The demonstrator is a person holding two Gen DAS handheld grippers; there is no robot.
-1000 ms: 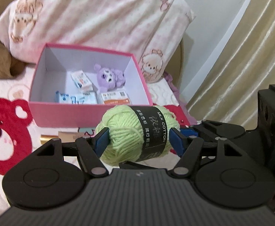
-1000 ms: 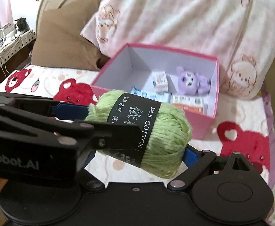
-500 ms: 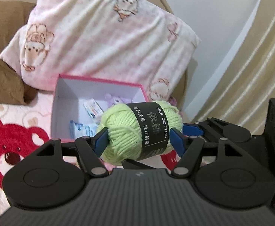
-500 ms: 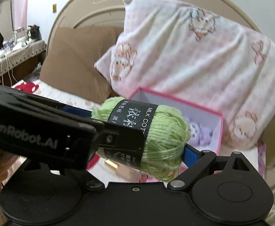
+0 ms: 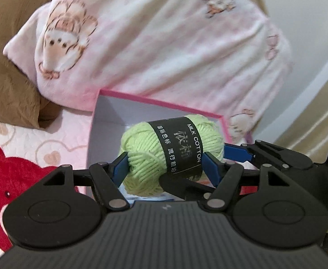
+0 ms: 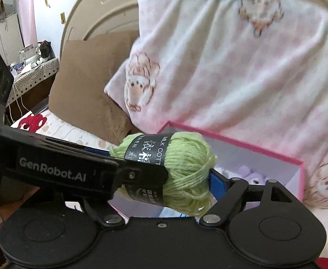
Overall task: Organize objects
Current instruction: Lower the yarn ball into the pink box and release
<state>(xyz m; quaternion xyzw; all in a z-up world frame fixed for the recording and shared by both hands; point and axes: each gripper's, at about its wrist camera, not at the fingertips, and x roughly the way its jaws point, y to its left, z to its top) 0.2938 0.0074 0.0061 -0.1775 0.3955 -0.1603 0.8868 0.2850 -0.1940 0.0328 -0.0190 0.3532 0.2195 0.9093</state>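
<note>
Blue pads of the left gripper (image 5: 165, 168) and right gripper (image 6: 164, 174) both pinch the green yarn ball (image 5: 171, 154), black-banded, raised before the open pink box (image 5: 155, 100); pink pillow (image 5: 164, 40) at twelve o'clock.

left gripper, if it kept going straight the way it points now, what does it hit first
Probably the pink box: the left gripper, jaws shut on the green yarn ball, points at the box's open interior, so the yarn would likely meet its white far wall first. The pink pillow lies beyond. Depth is unclear.
</note>
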